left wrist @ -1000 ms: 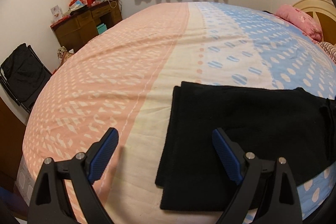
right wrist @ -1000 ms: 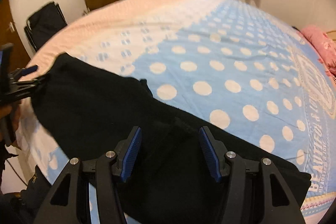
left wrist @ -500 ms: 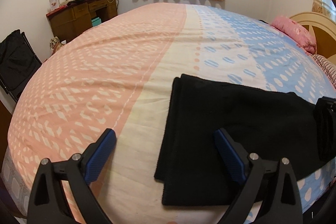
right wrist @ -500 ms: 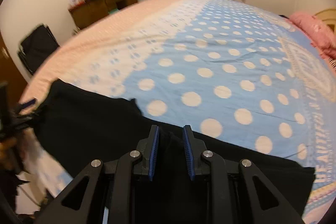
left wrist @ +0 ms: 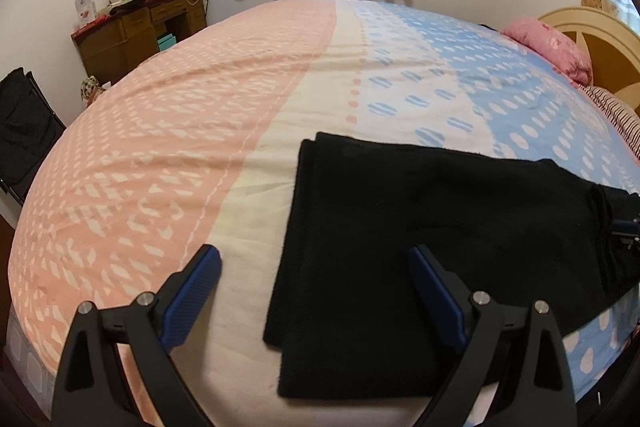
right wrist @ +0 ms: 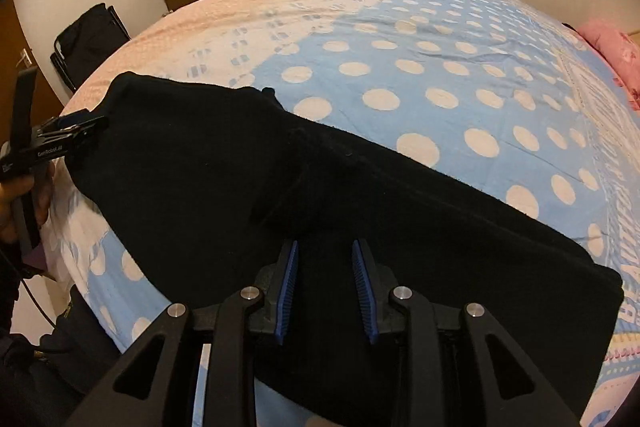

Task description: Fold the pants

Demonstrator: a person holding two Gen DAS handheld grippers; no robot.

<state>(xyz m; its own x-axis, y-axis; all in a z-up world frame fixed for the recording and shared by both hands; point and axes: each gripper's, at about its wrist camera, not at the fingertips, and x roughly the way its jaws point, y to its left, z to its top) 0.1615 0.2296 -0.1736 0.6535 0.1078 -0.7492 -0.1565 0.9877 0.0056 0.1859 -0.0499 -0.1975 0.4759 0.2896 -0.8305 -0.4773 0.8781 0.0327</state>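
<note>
left wrist view: the left claw (left wrist: 314, 265) stands wide open, its blue pads far apart, hanging over the near edge of the bed (left wrist: 168, 155). the black pants (left wrist: 420, 247) lie flat on the bedspread, folded lengthwise into a long band that runs from the middle of the view to the right edge. their left end sits between the two fingers, but neither pad presses on the cloth. at the far right the right claw (left wrist: 624, 227) shows only as a dark sliver at the pants' bunched end. a wooden bench (left wrist: 136, 27) with clutter stands by the far wall, a pink pillow (left wrist: 556, 51) lies near the headboard.

right wrist view: the right claw (right wrist: 325, 259) has narrowed to a small gap after closing and easing open a touch; a fold of the pants (right wrist: 240, 187) lies between its pads. whether the pads actually pinch the cloth i cannot tell. at the left edge a hand (right wrist: 20, 195) holds the left claw (right wrist: 80, 131) at the pants' far end.
</note>
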